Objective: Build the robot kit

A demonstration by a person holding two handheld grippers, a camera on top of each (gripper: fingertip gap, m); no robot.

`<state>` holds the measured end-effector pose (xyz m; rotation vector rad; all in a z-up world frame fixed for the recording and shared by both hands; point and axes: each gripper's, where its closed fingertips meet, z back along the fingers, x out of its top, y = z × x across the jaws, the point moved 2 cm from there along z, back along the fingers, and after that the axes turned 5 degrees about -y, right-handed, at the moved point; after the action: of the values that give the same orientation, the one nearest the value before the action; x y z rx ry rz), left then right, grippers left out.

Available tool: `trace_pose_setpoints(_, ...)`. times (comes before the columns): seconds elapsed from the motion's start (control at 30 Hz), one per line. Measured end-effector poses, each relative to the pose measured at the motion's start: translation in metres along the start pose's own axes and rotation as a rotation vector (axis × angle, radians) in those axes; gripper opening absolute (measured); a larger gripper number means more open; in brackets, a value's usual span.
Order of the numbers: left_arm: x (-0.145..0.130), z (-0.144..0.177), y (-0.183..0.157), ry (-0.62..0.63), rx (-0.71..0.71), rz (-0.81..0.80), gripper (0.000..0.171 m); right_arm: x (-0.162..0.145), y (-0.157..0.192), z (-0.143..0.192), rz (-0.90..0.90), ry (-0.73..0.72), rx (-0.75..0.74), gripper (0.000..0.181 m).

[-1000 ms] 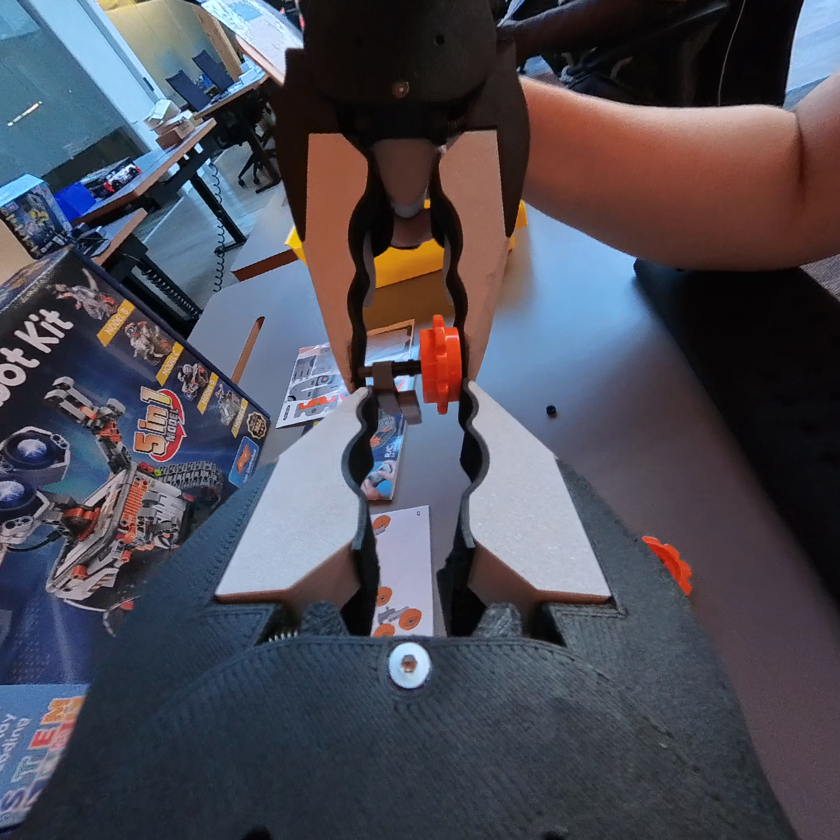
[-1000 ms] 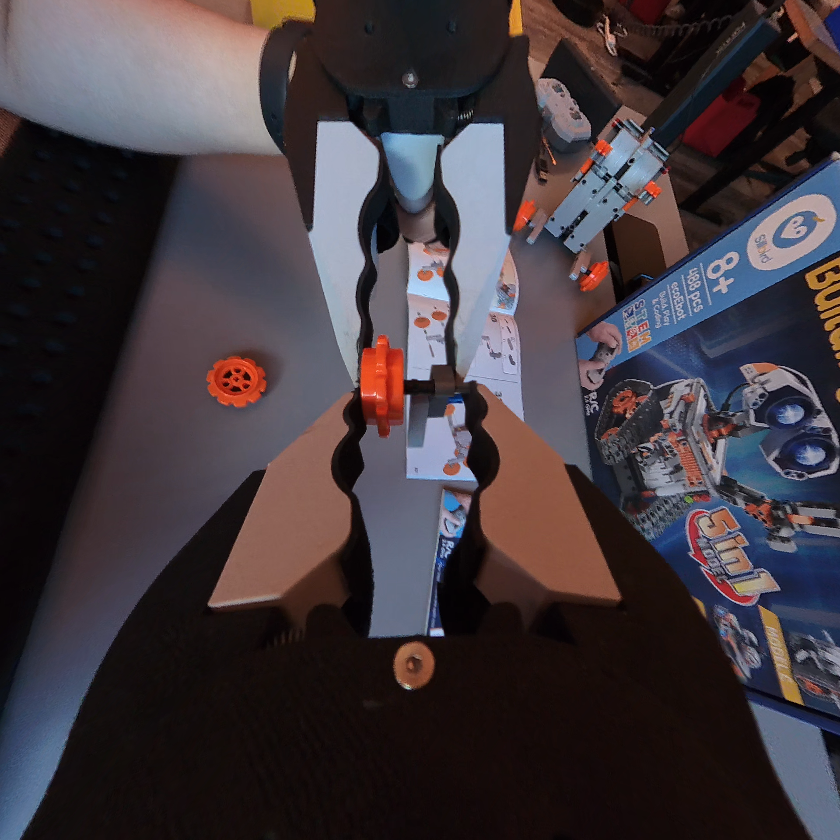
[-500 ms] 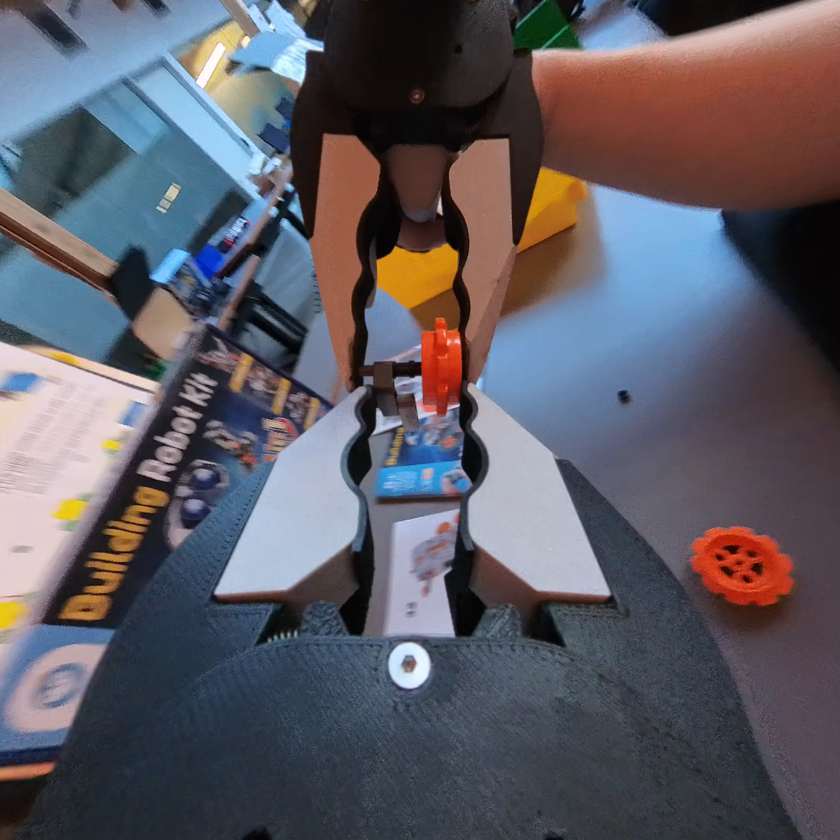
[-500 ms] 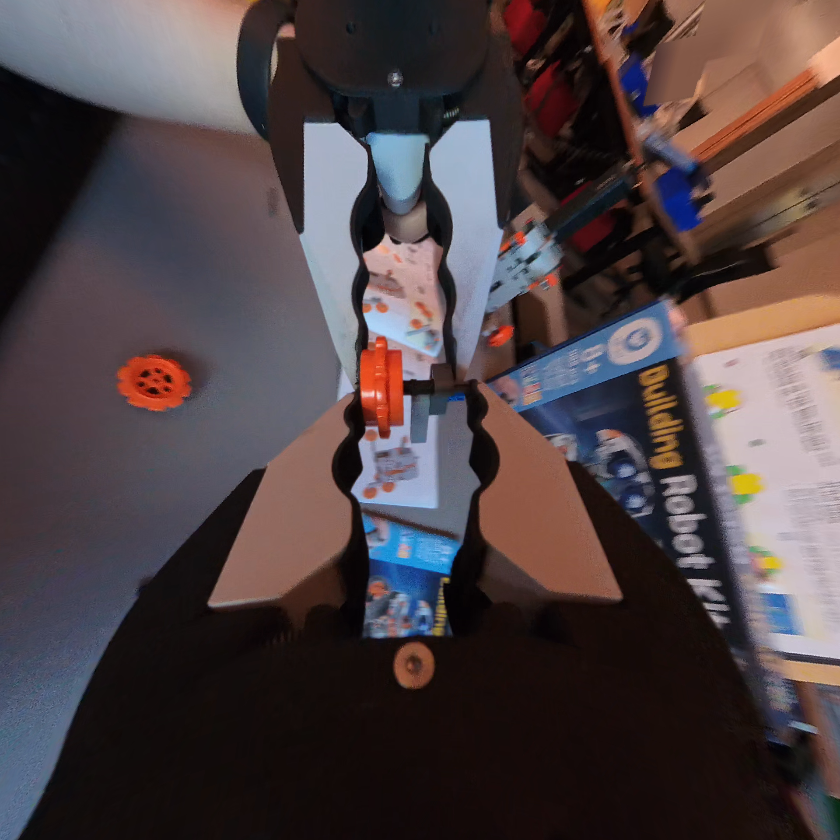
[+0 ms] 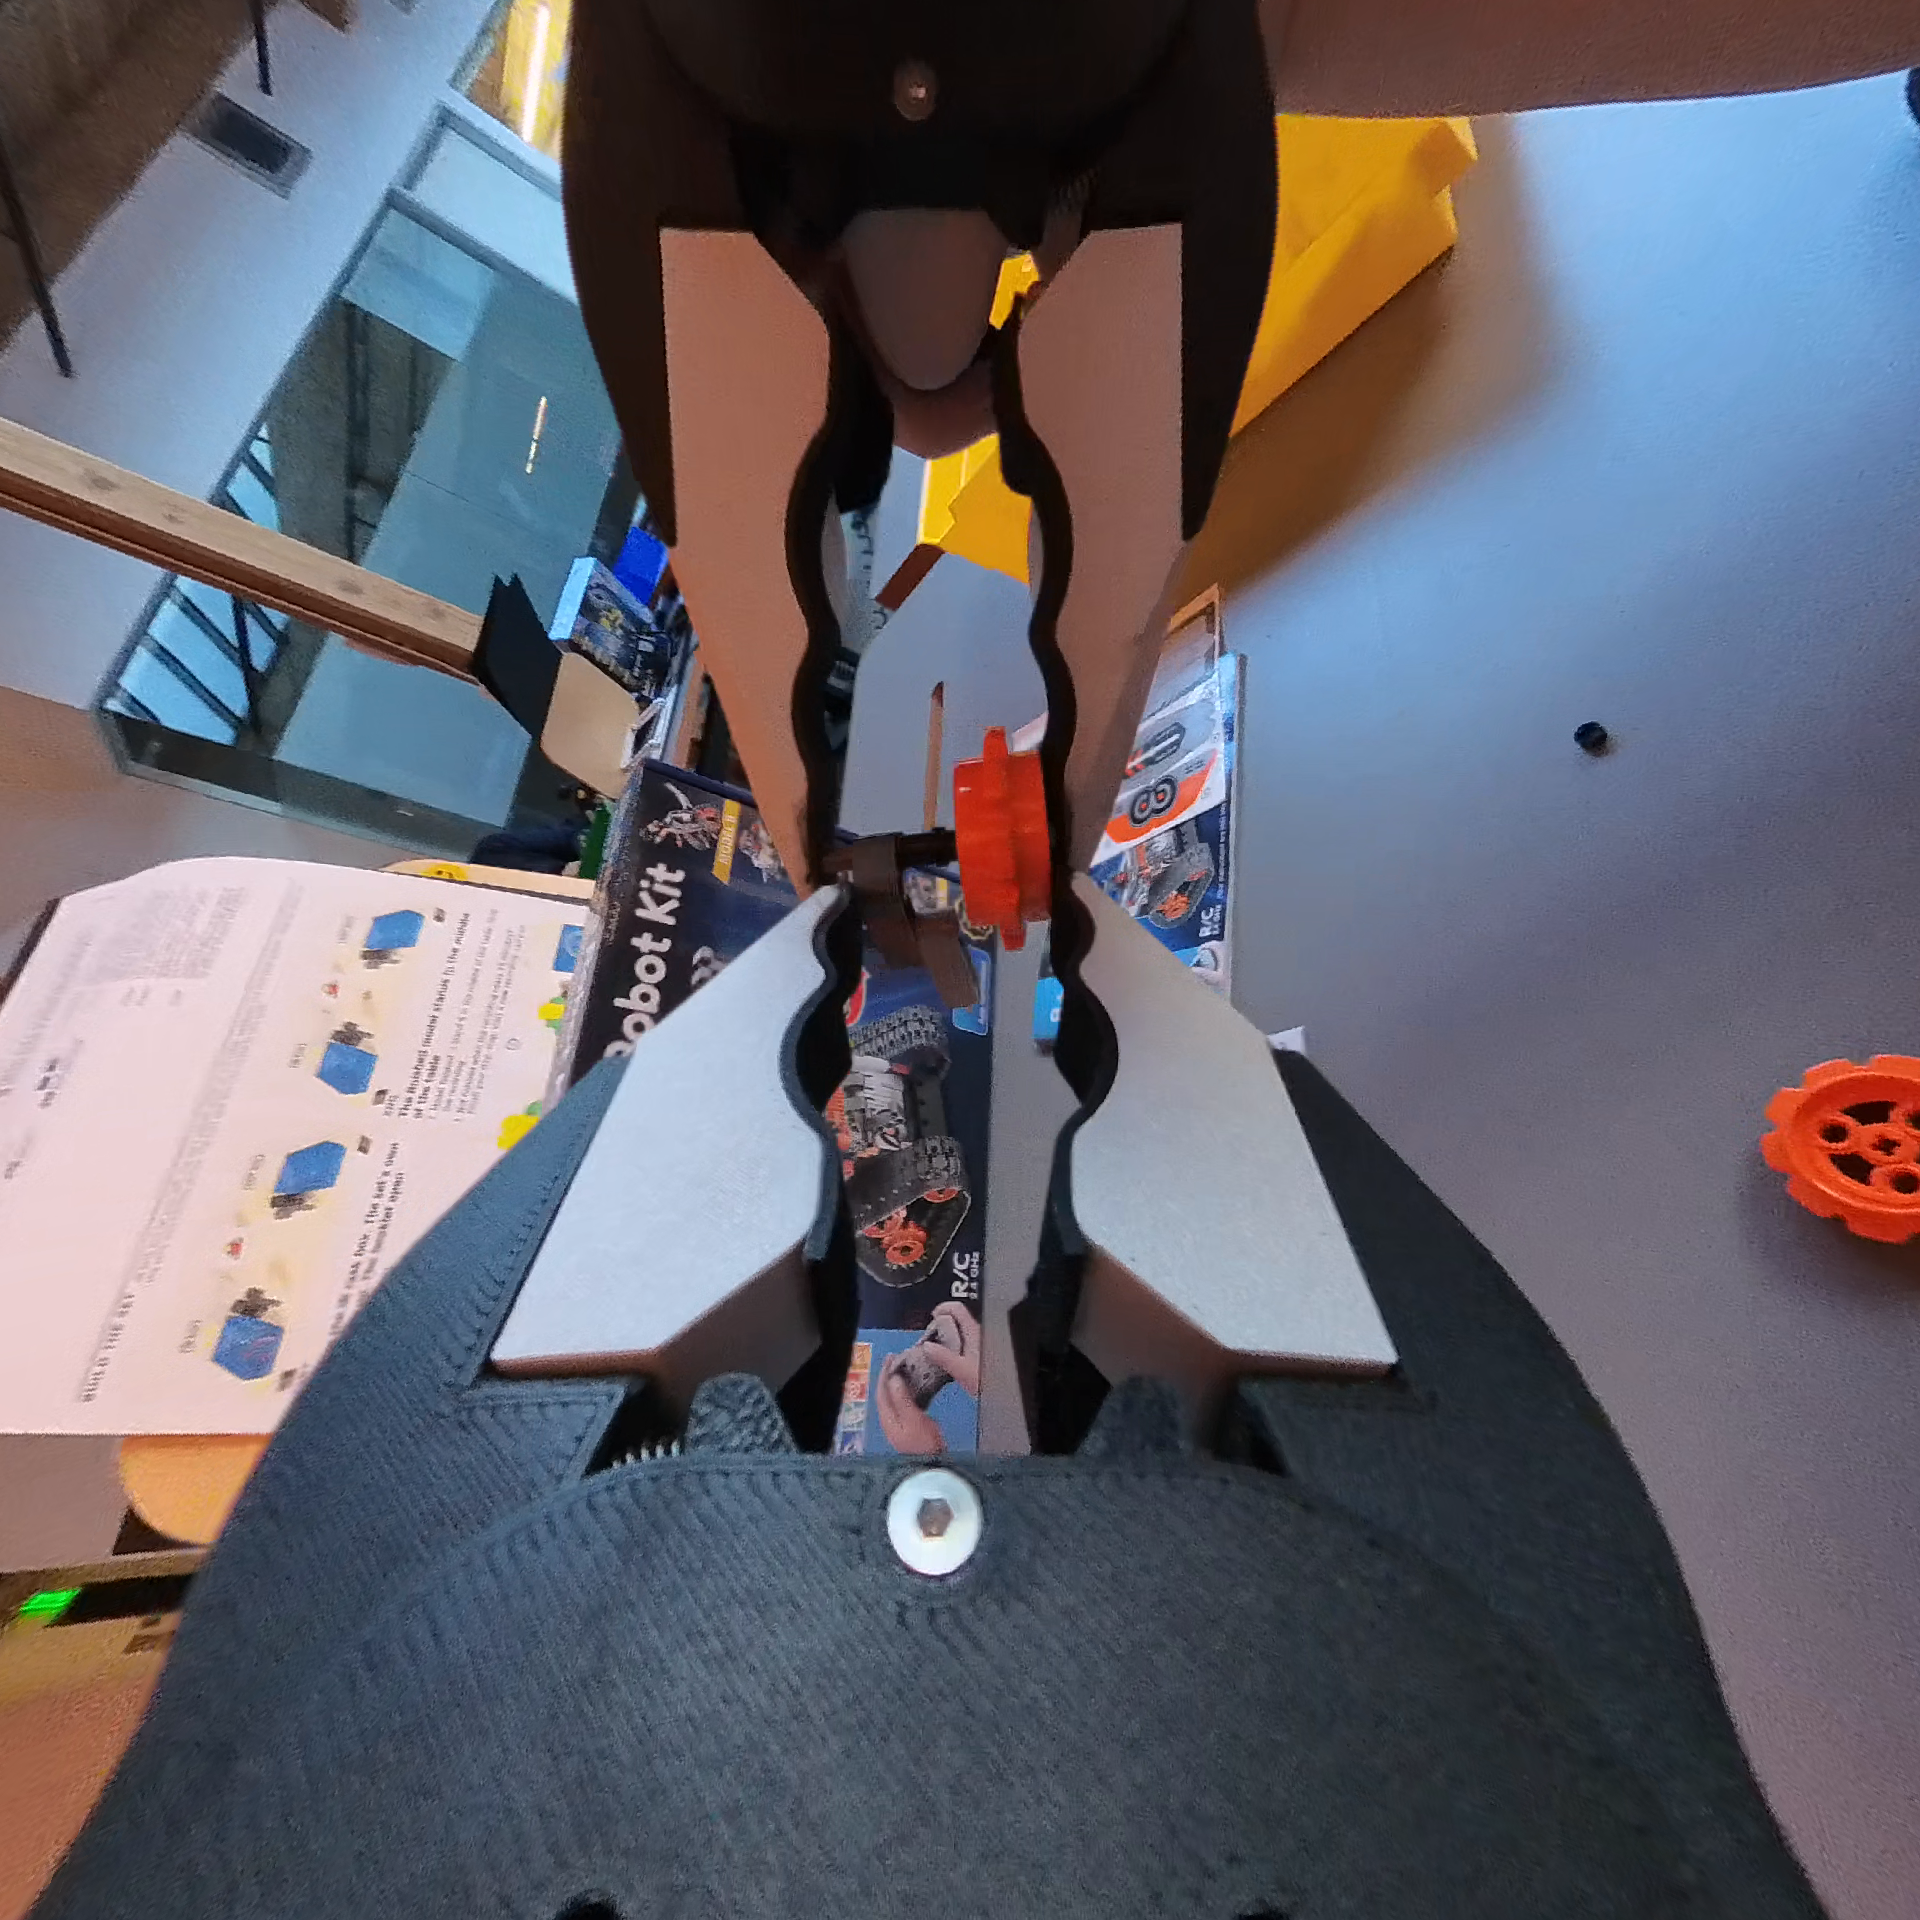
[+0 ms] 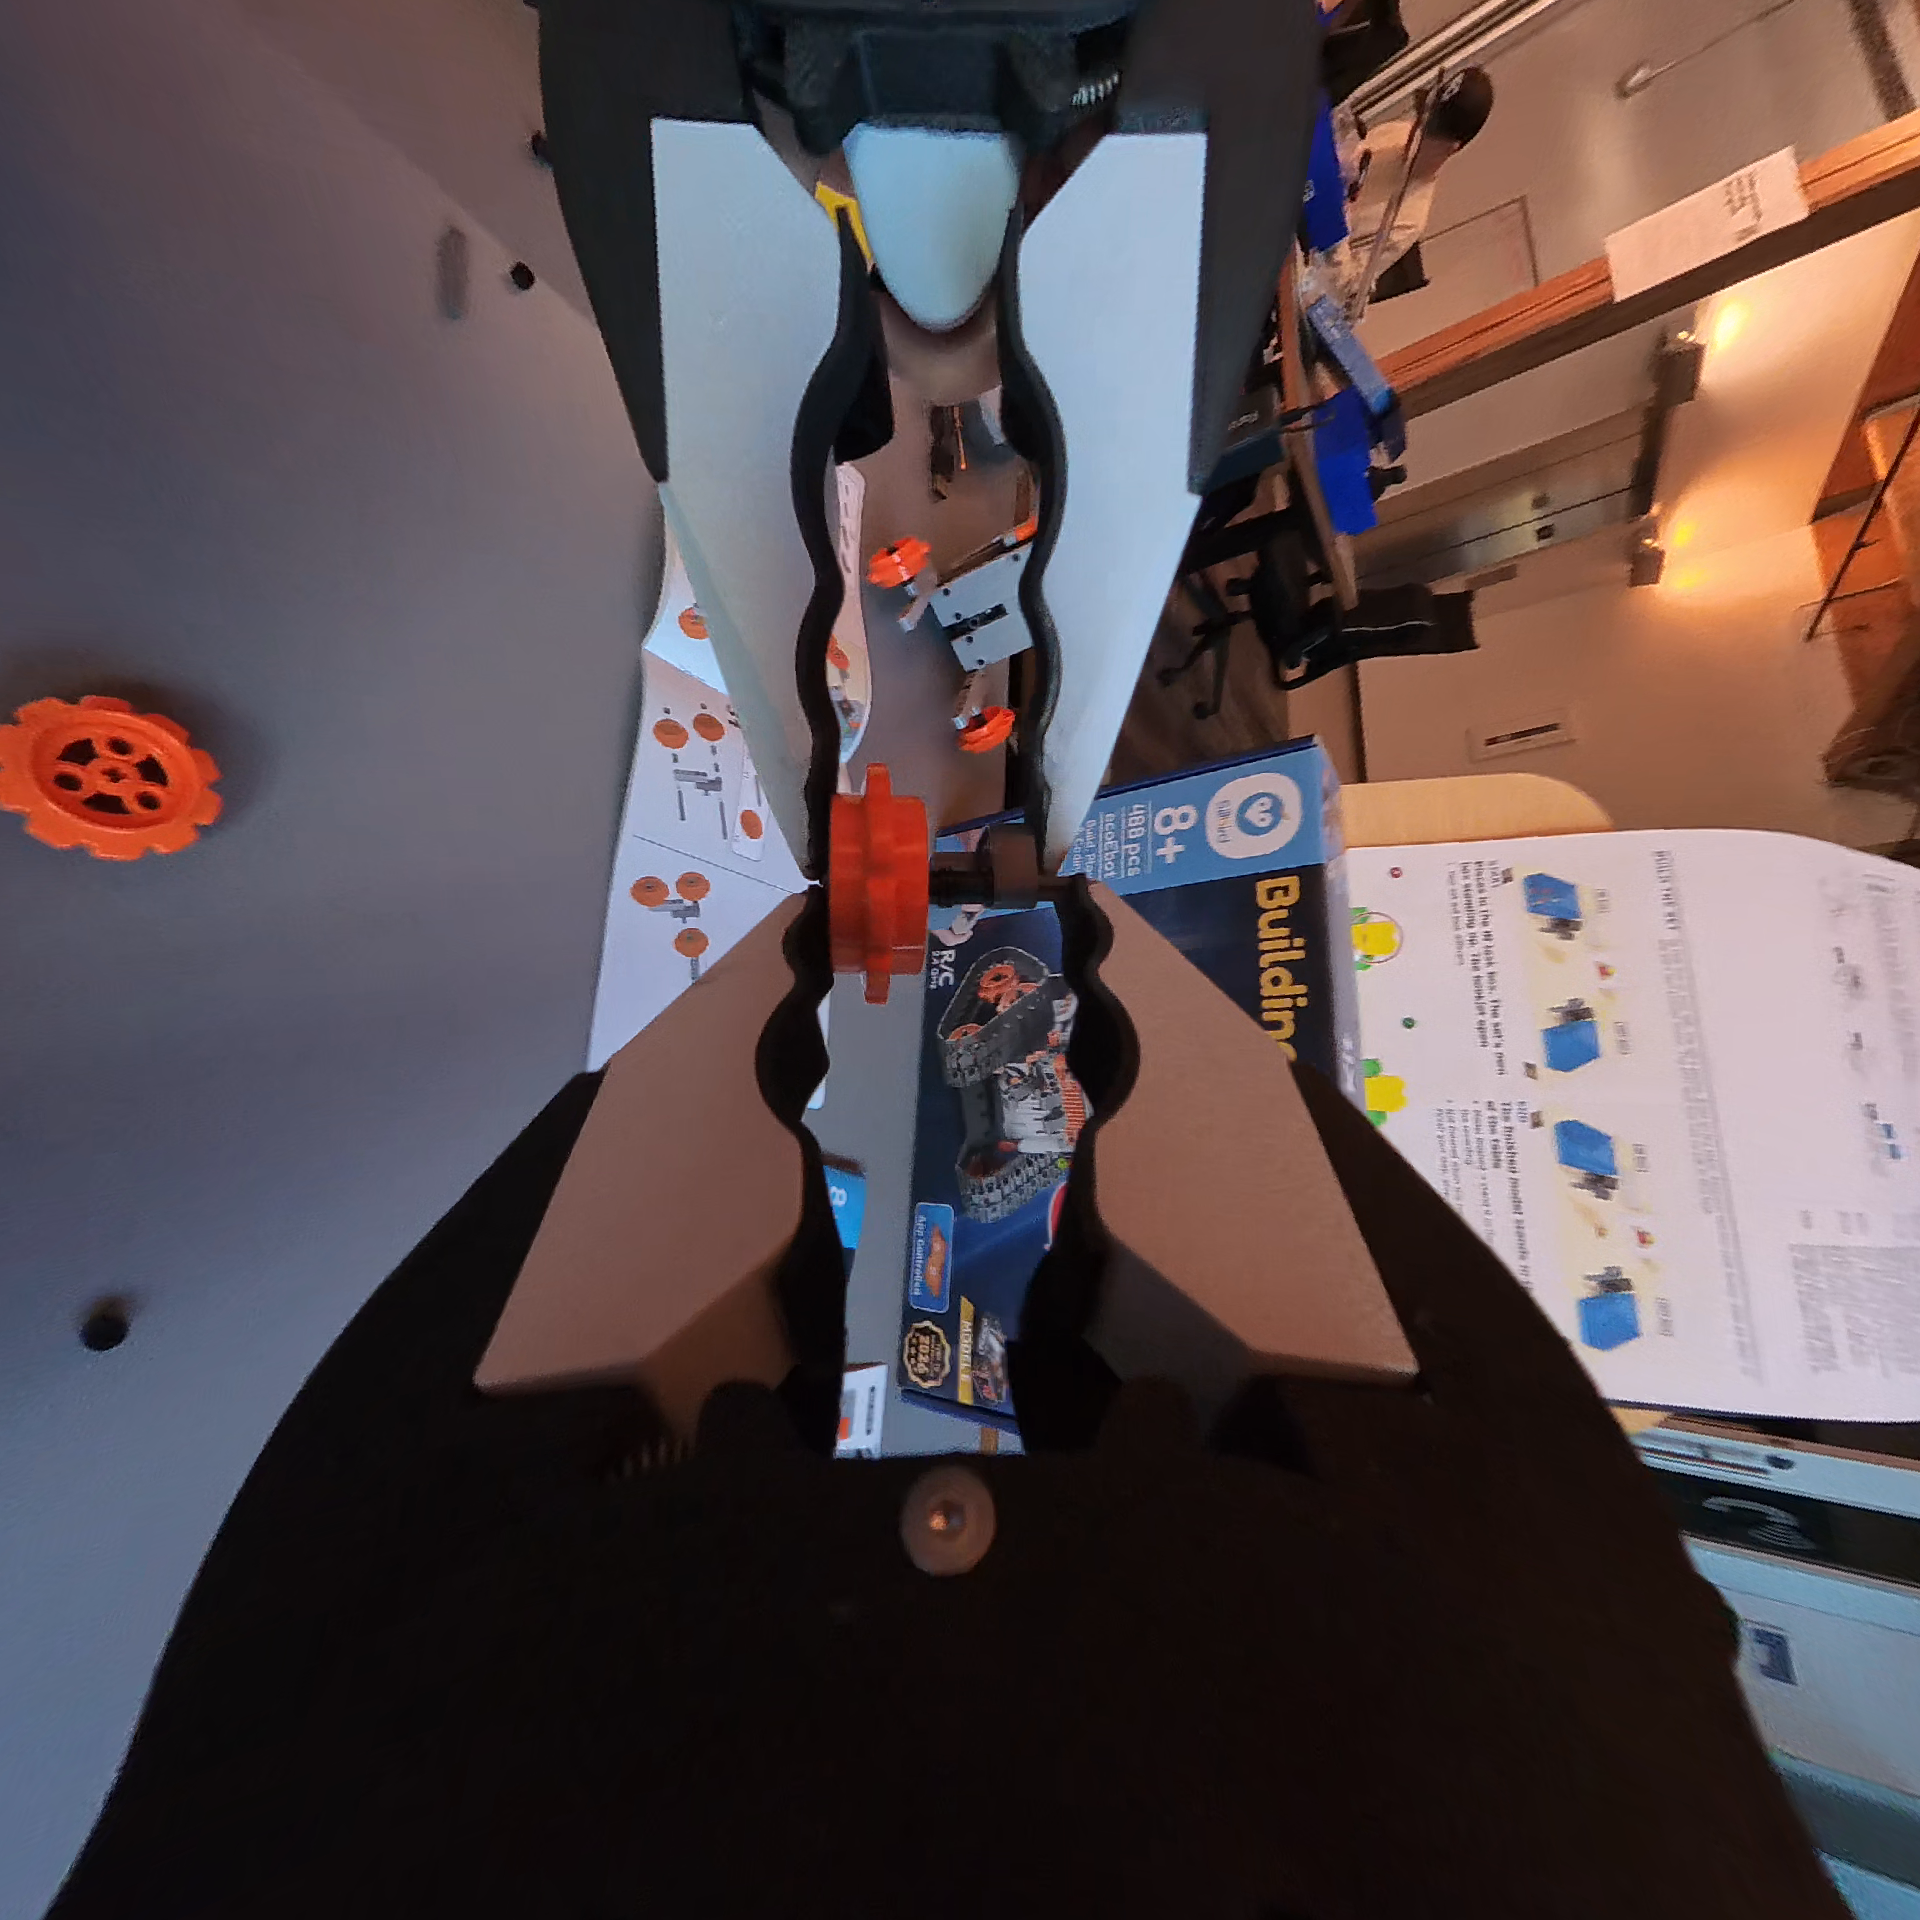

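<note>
My two grippers meet tip to tip above the grey table [image 5: 1558, 935]. Between them is a small assembly: an orange gear [image 5: 995, 831] on a black axle [image 5: 920, 847] with a brown-grey connector [image 5: 920, 935] hanging from it. My left gripper [image 5: 956, 896] and my right gripper [image 6: 943, 904] both close on its ends, gear side against one finger, axle end against the other. In the right wrist view the gear [image 6: 878, 883] sits at the left fingertips. A person's forearm [image 5: 1610, 42] is behind the far gripper.
A second orange gear [image 5: 1849, 1148] lies loose on the table, also in the right wrist view [image 6: 109, 777]. A blue kit box [image 6: 1247, 935], a printed sheet [image 6: 1610, 1091], an instruction booklet [image 6: 675, 831], a grey partial build [image 6: 977, 613] and a yellow bin [image 5: 1340, 239] surround the spot. The tips of both grippers are at nearly the same place.
Both grippers have risen and tilted together with the gear-and-axle assembly held between them. The box and printed sheet have swung into view. The grip looks unchanged.
</note>
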<state>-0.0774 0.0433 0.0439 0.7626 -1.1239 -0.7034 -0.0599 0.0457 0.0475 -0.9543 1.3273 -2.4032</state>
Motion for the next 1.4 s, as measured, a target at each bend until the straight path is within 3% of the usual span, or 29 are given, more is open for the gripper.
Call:
trace_pose_setpoints(0.37, -0.007, -0.002, 0.001, -0.044, -0.020, 0.101, 0.034, -0.004, 0.000, -0.005, -0.074, -0.021, 0.019, 0.043)
trace_pose_setpoints(0.57, -0.013, -0.005, 0.002, -0.104, -0.069, 0.275, 0.034, -0.011, 0.000, -0.010, -0.237, -0.099, 0.073, 0.044)
trace_pose_setpoints(0.63, -0.025, -0.008, 0.008, -0.135, -0.087, 0.489, 0.034, -0.026, -0.008, -0.013, -0.388, -0.109, 0.058, 0.050)
trace_pose_setpoints(0.73, -0.057, -0.012, 0.016, -0.213, -0.156, 0.944, 0.034, -0.045, -0.006, -0.008, -0.632, -0.228, 0.133, 0.053)
trace_pose_setpoints(0.83, -0.083, -0.008, 0.021, -0.288, -0.217, 1.283, 0.034, -0.078, -0.011, -0.002, -0.801, -0.180, 0.105, 0.055)
trace_pose_setpoints(0.9, -0.086, -0.002, 0.025, -0.337, -0.231, 1.360, 0.033, -0.078, -0.019, 0.002, -0.766, -0.153, 0.041, 0.056)
trace_pose_setpoints(1.0, -0.091, -0.003, 0.011, -0.206, -0.308, 1.400, 0.033, -0.047, -0.035, -0.008, -0.541, -0.146, -0.110, 0.054)
trace_pose_setpoints(1.07, -0.097, -0.006, 0.002, -0.105, -0.321, 1.425, 0.034, -0.024, -0.020, -0.025, -0.355, -0.101, -0.074, 0.055)
trace_pose_setpoints(1.17, -0.098, -0.008, -0.006, -0.046, -0.360, 1.498, 0.034, -0.026, 0.002, -0.051, -0.197, 0.068, -0.028, 0.055)
trace_pose_setpoints(1.4, -0.098, -0.013, -0.013, -0.012, -0.400, 1.617, 0.034, -0.046, 0.015, -0.077, -0.214, 0.176, -0.020, 0.053)
